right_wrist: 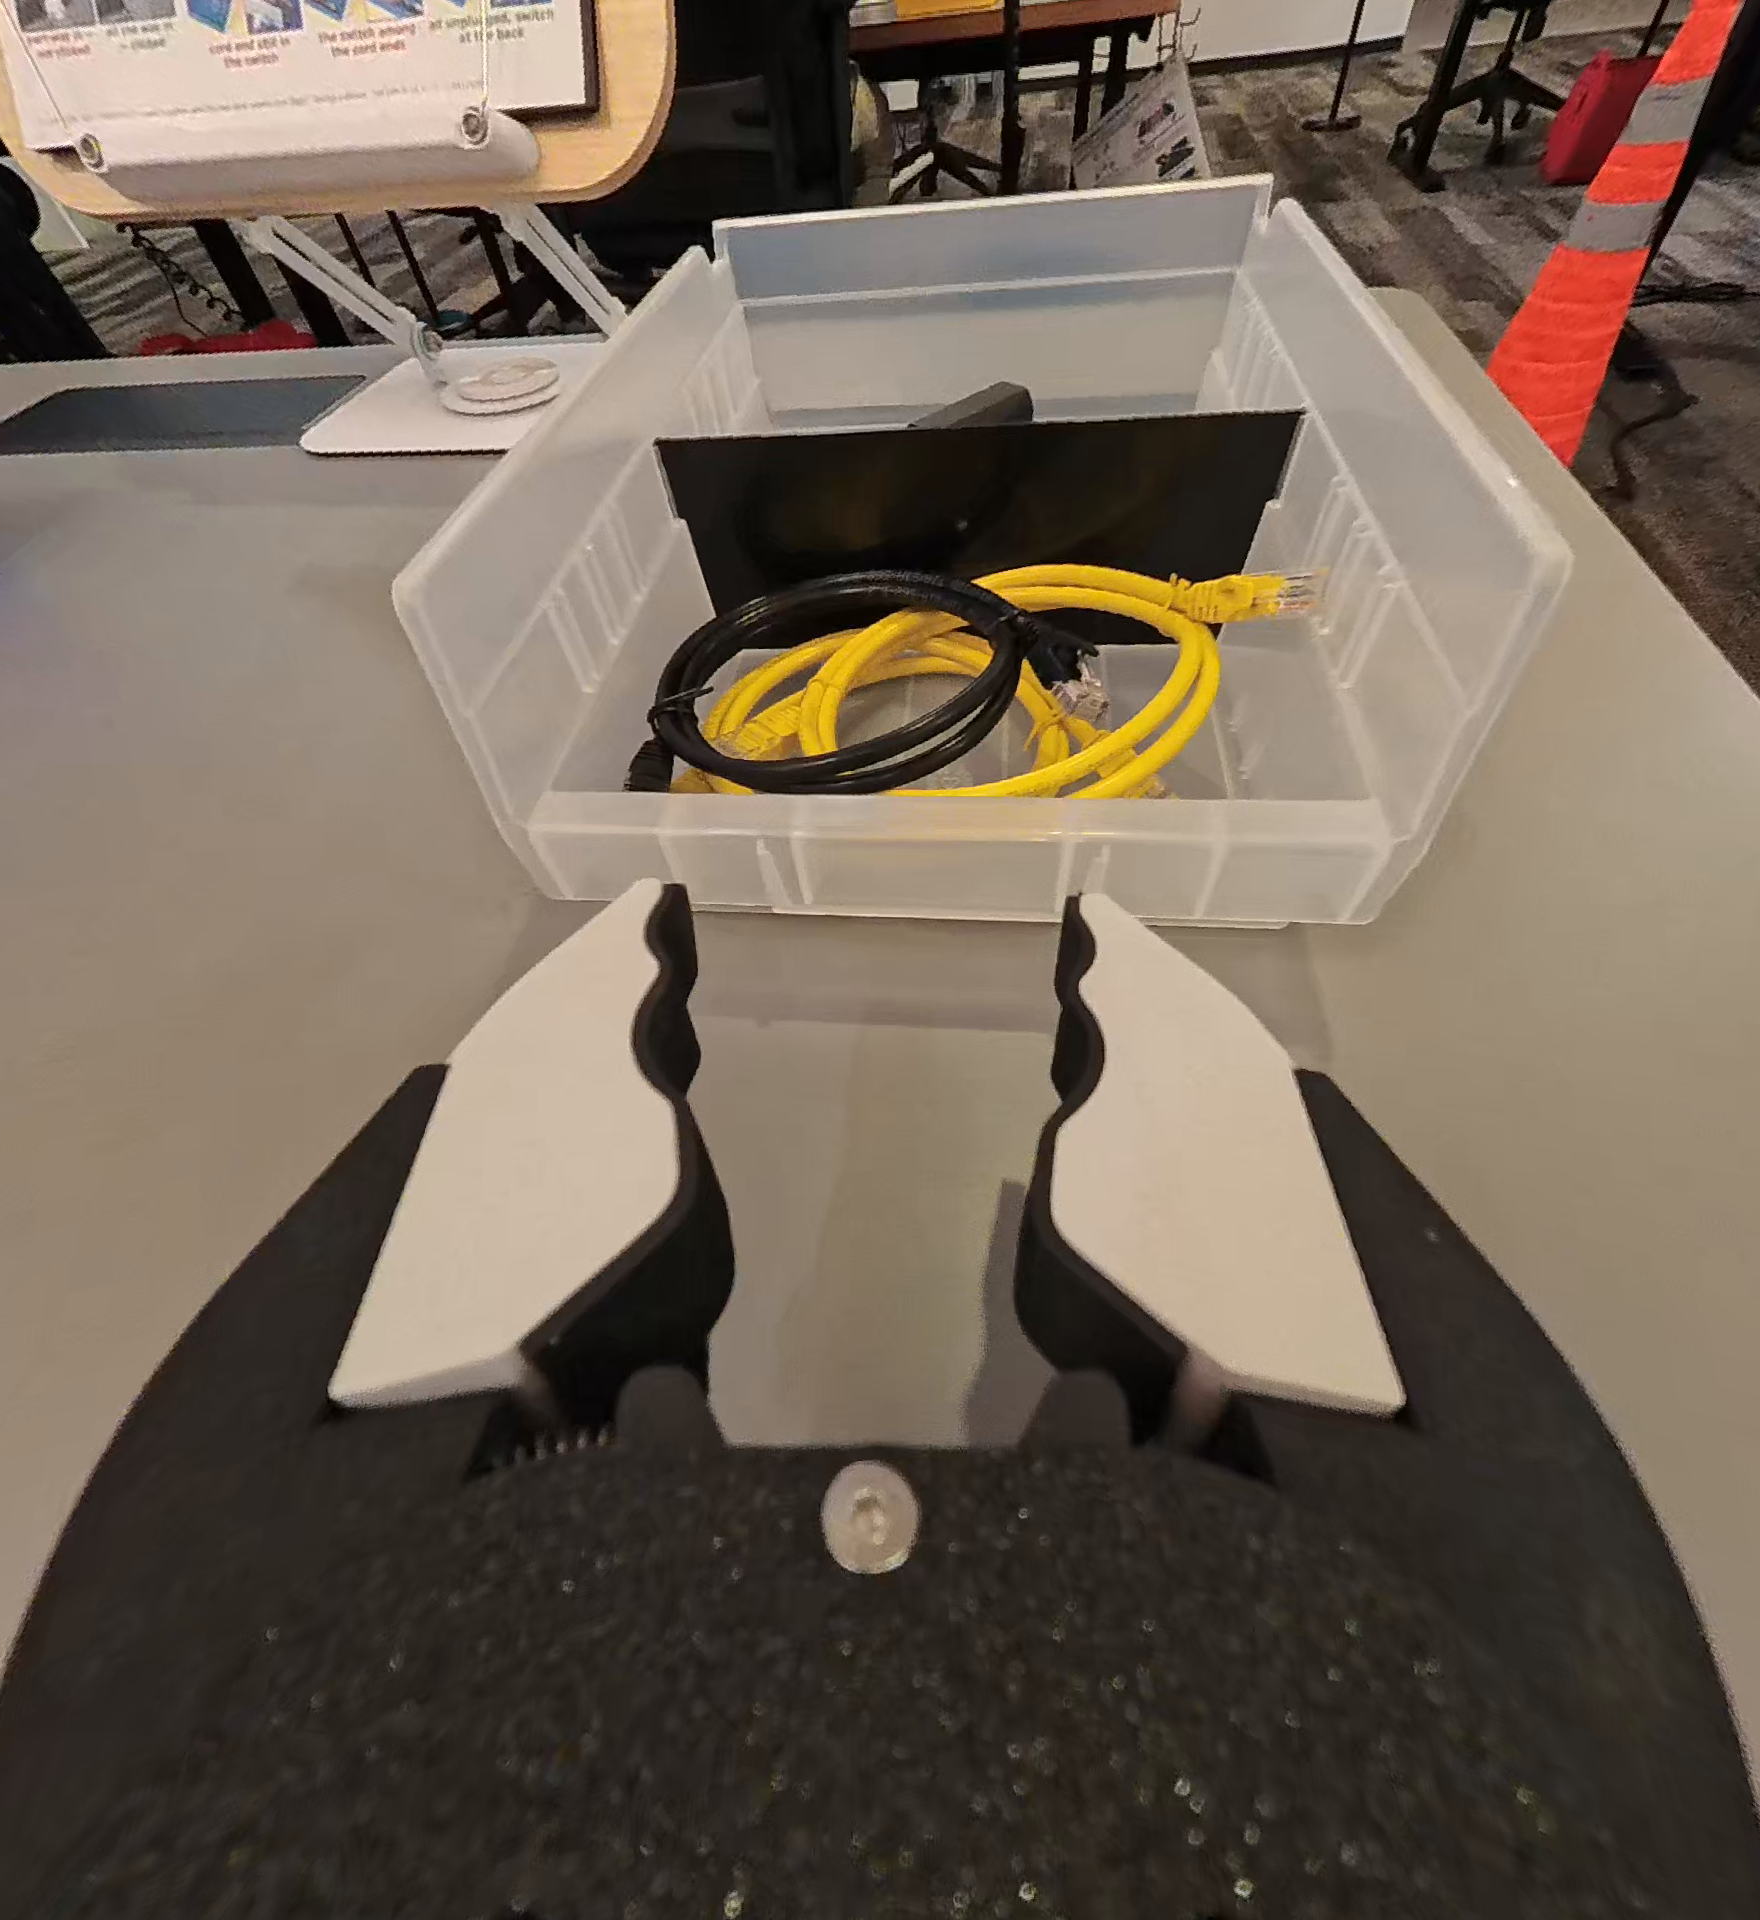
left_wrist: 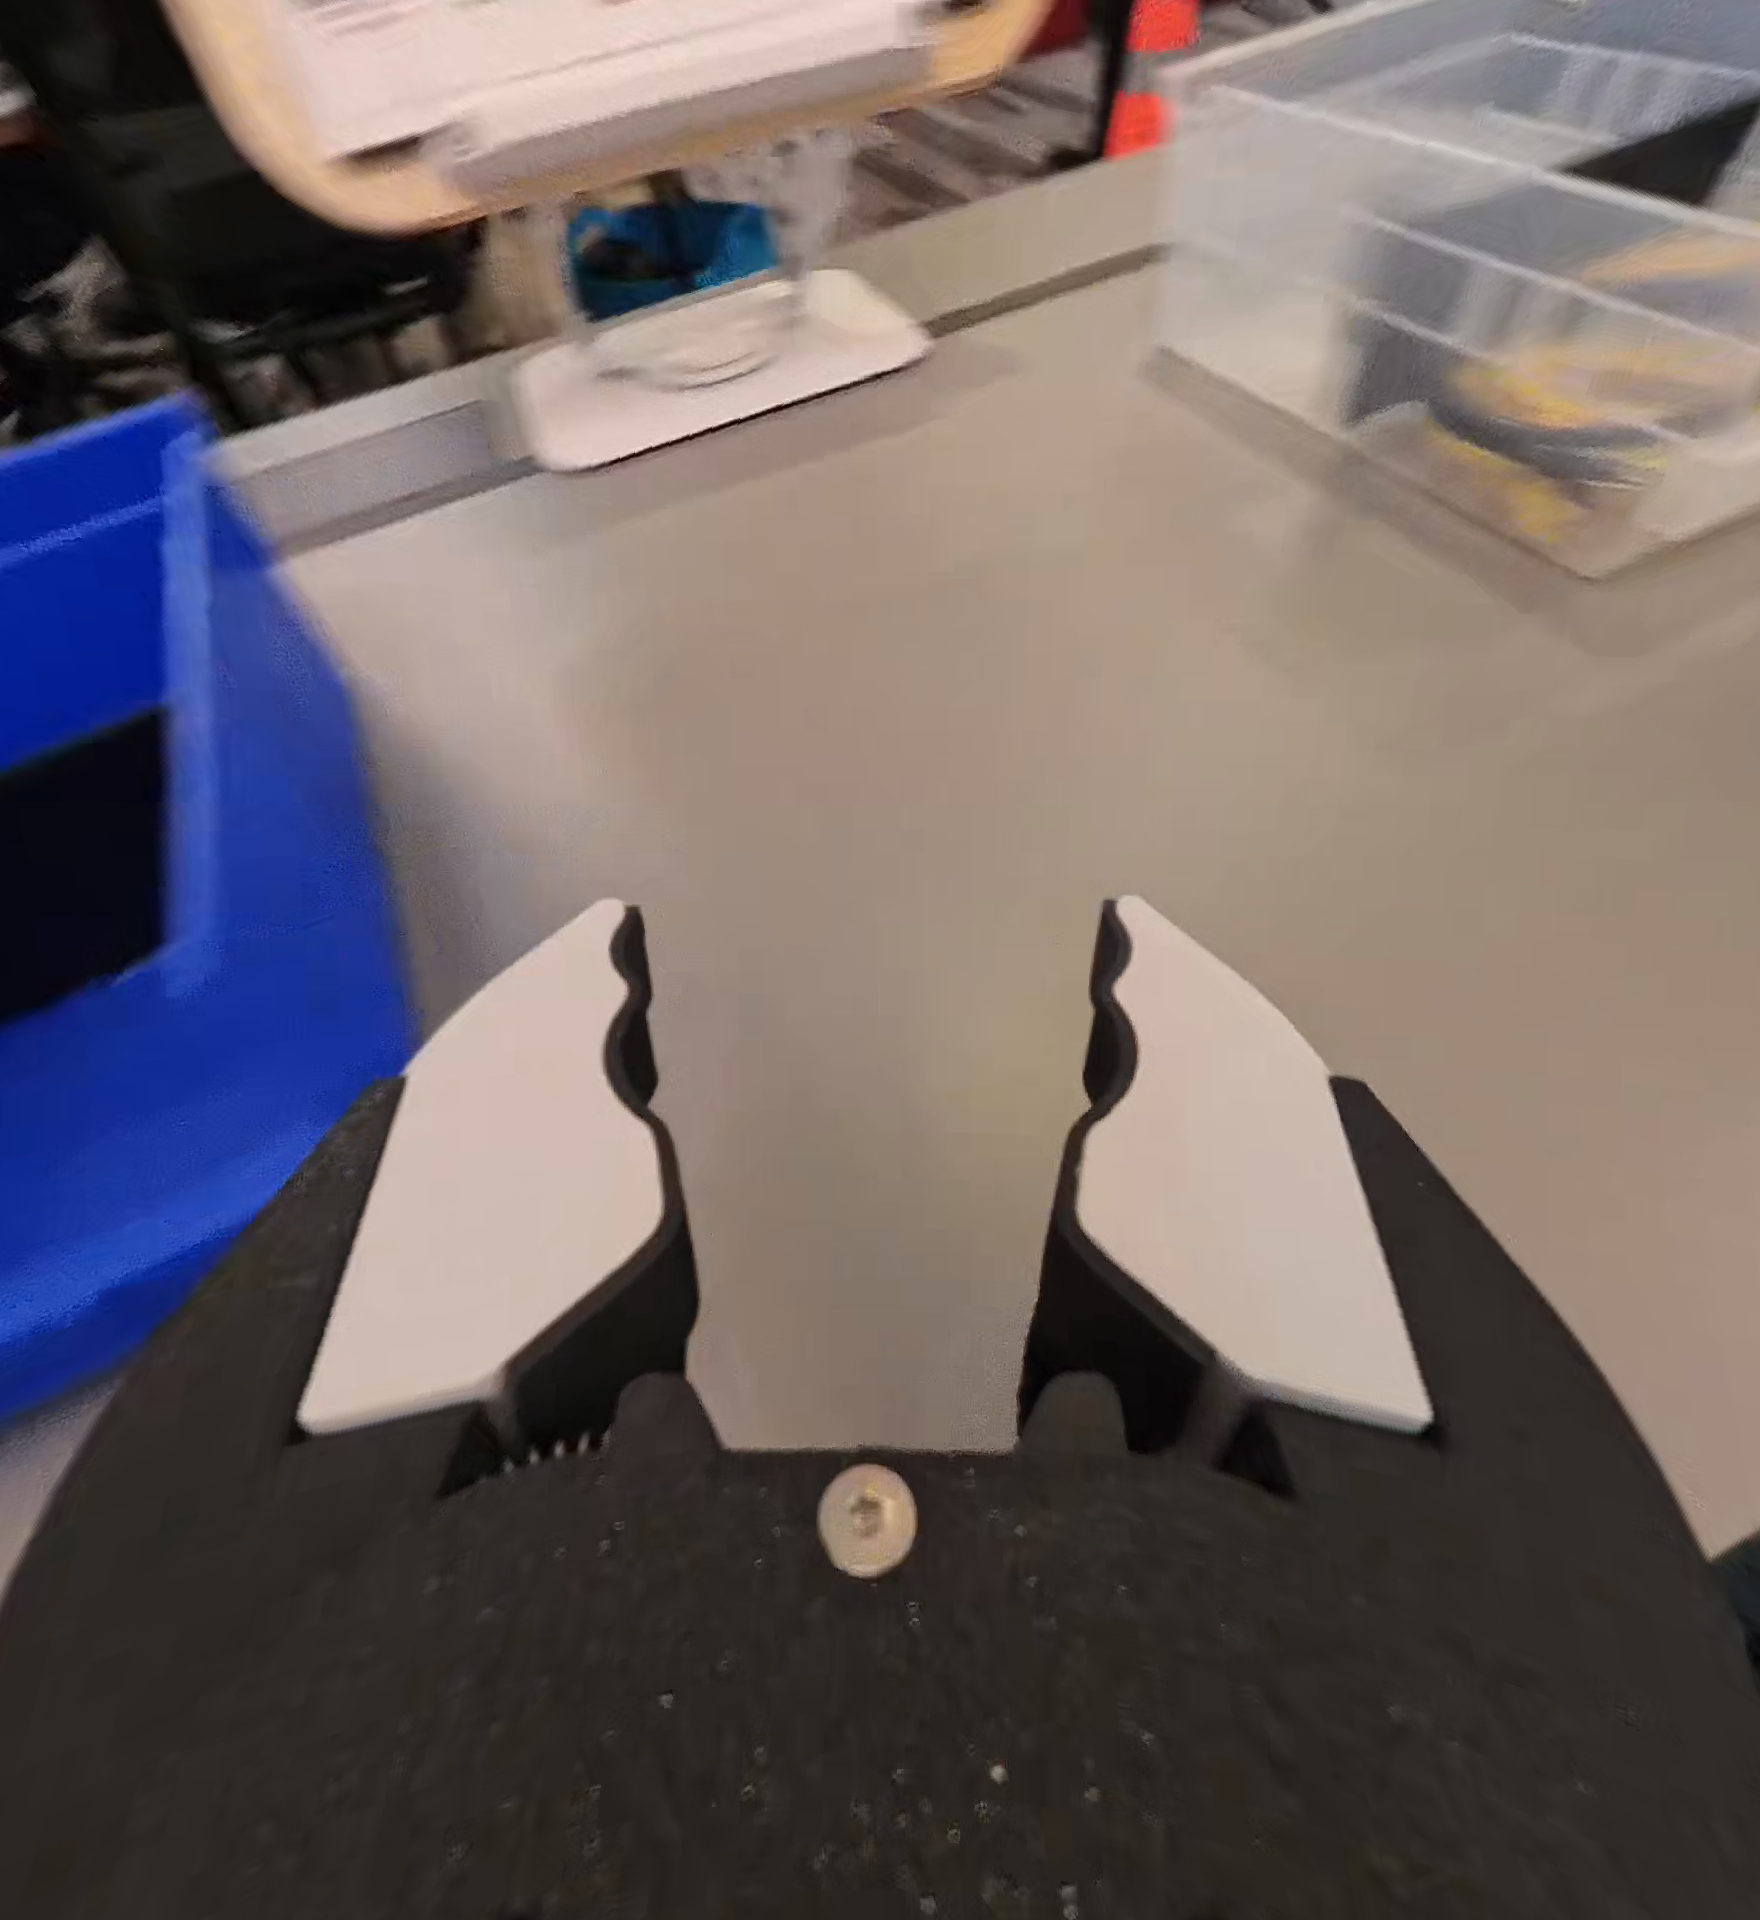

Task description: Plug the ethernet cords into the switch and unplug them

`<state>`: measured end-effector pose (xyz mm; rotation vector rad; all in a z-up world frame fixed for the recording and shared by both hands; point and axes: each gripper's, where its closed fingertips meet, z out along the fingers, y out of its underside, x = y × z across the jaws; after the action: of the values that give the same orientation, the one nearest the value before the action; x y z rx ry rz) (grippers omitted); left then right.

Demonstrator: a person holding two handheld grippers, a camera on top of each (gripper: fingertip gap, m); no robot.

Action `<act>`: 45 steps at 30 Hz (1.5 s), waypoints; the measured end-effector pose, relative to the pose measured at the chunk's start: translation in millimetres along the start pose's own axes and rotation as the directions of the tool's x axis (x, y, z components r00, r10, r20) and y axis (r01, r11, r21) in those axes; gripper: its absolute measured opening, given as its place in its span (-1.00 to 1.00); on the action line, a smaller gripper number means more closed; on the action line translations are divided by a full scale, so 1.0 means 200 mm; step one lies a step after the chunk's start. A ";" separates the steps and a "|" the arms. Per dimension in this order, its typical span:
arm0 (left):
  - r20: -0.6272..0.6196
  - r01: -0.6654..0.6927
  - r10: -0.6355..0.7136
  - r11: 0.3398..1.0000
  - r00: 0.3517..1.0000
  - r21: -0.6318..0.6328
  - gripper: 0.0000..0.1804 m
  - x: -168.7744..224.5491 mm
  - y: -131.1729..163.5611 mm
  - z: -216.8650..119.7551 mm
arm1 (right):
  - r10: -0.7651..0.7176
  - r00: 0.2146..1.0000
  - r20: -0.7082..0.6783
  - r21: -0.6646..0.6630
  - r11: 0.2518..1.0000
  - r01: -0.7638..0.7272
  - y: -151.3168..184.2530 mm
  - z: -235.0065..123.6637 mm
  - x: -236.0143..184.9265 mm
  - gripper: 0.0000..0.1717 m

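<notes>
- Left wrist view: left gripper (left_wrist: 874, 914) gapes bare over grey table (left_wrist: 855, 675), blue bin (left_wrist: 76, 935) beside.
- Right gripper (right_wrist: 874, 909) gapes bare before clear bin (right_wrist: 959, 862) holding yellow cords (right_wrist: 1115, 727) and a black cord (right_wrist: 803, 727).

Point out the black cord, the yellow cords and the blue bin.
black cord (right_wrist: 710, 649): right wrist view, left arc of its coil.
yellow cords (right_wrist: 1203, 681): right wrist view, right bend of the loop.
blue bin (left_wrist: 263, 831): left wrist view, near wall.
</notes>
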<state>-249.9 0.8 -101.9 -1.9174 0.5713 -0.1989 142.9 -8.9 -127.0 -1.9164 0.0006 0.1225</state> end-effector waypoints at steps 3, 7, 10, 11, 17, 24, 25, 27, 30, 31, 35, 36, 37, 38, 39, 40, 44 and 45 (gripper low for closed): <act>-0.161 0.002 -0.009 0.999 0.987 -0.049 -0.20 0.44 -0.19 0.21 | -0.020 1.000 -0.010 -0.007 1.000 0.019 0.00 0.01 0.01 -0.23; -0.433 0.127 -0.219 0.964 0.874 -0.233 -0.13 1.06 -0.31 0.48 | -0.014 1.000 -0.025 0.011 1.000 0.014 -0.01 -0.02 0.03 -0.28; -0.354 0.104 -0.183 0.967 0.917 -0.231 -0.15 1.24 -0.33 0.71 | 0.006 0.999 -0.052 0.011 1.000 -0.005 0.00 -0.03 0.09 -0.21; -0.345 0.090 -0.159 0.974 0.925 -0.208 -0.12 1.29 -0.34 0.76 | 0.014 0.998 -0.069 0.003 1.000 -0.014 0.01 -0.03 0.12 -0.18; -0.163 0.060 -0.076 0.993 0.984 -0.103 -0.38 1.28 -0.42 1.02 | -0.020 0.982 -0.189 -0.051 0.999 0.010 0.01 -0.02 0.31 -0.14; -0.056 0.077 -0.083 0.992 0.995 -0.104 -0.90 1.10 -0.44 1.04 | 0.135 0.978 -0.161 -0.092 0.984 -0.151 0.04 0.07 0.35 -0.23; -0.050 0.087 -0.093 0.990 0.994 -0.109 -0.93 1.09 -0.44 1.03 | 0.143 0.974 -0.175 -0.079 0.984 -0.158 0.02 0.07 0.36 -0.22; -0.051 0.115 -0.122 0.987 0.991 -0.116 -0.95 1.07 -0.43 1.01 | 0.170 0.972 -0.160 -0.038 0.983 -0.178 -0.02 0.08 0.35 -0.24; -0.064 0.111 -0.119 0.988 0.991 -0.110 -0.96 1.08 -0.41 0.96 | 0.162 0.971 -0.178 -0.056 0.983 -0.174 -0.01 0.12 0.33 -0.23; -0.067 0.109 -0.117 0.988 0.991 -0.109 -0.96 1.09 -0.40 0.94 | 0.147 0.972 -0.183 -0.061 0.985 -0.160 0.00 0.13 0.32 -0.33; -0.068 0.130 -0.136 0.988 0.988 -0.089 -0.95 1.04 -0.37 0.85 | 0.111 0.969 -0.222 -0.090 0.987 -0.134 -0.03 0.07 0.31 -0.95; -0.062 0.115 -0.120 0.990 0.991 -0.086 -0.95 1.02 -0.36 0.81 | 0.138 0.970 -0.200 -0.081 0.984 -0.157 -0.04 0.06 0.28 -0.95; -0.051 0.108 -0.112 0.991 0.992 -0.076 -0.94 0.99 -0.36 0.78 | 0.146 0.969 -0.200 -0.072 0.984 -0.163 -0.05 0.05 0.25 -0.95; -0.037 0.105 -0.107 0.993 0.994 -0.059 -0.94 0.95 -0.36 0.74 | 0.131 0.971 -0.202 -0.065 0.987 -0.147 -0.07 0.05 0.20 -0.96; -0.020 0.108 -0.109 0.993 0.994 -0.040 -0.94 0.89 -0.36 0.69 | 0.115 0.974 -0.195 -0.054 0.990 -0.128 -0.09 0.05 0.14 -0.95; -0.010 0.116 -0.116 0.993 0.993 -0.026 -0.94 0.83 -0.37 0.65 | 0.096 0.978 -0.184 -0.042 0.994 -0.105 -0.13 0.04 0.07 -0.96; 0.050 0.116 -0.116 0.993 0.992 0.000 -0.94 0.49 -0.36 0.50 | 0.032 0.993 -0.110 -0.018 0.999 -0.034 -0.23 0.10 -0.26 -0.95; 0.074 0.120 -0.119 0.993 0.990 -0.005 -0.94 0.40 -0.35 0.47 | 0.021 0.996 -0.092 -0.023 0.999 -0.023 -0.25 0.14 -0.35 -0.95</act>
<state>-122.1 61.4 -86.7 -1.9614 0.4096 -0.2019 73.2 29.1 -84.1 -1.9454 0.0826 0.0494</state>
